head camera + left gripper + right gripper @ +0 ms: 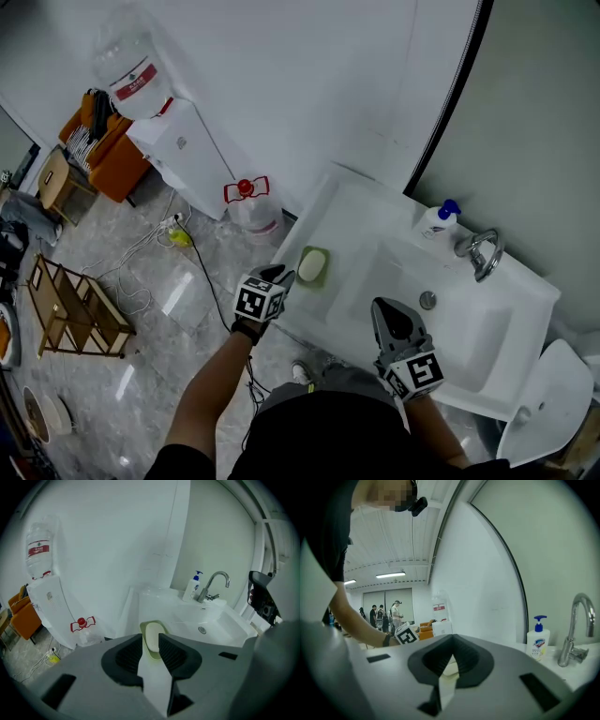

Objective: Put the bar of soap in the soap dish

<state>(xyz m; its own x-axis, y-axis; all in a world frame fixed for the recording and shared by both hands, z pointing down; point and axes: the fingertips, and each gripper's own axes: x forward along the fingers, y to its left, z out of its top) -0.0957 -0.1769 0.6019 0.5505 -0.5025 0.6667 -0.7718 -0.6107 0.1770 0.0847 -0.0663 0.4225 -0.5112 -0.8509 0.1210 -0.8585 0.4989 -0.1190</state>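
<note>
A white bar of soap (310,266) lies in the green soap dish (323,274) on the left ledge of the white sink (356,211). My left gripper (279,275) hovers just short of the dish, at the sink's front left edge. In the left gripper view its jaws (150,637) stand apart with nothing between them, and the soap (153,638) in the dish (152,622) shows through the gap. My right gripper (388,311) hangs over the front of the basin. Its tips (451,651) meet and hold nothing.
A pump bottle (439,219) and a chrome tap (483,251) stand at the back of the sink, with the drain (427,300) in the basin. On the floor to the left are a water jug (248,202), a water dispenser (178,141) and cables. People stand far off in the right gripper view.
</note>
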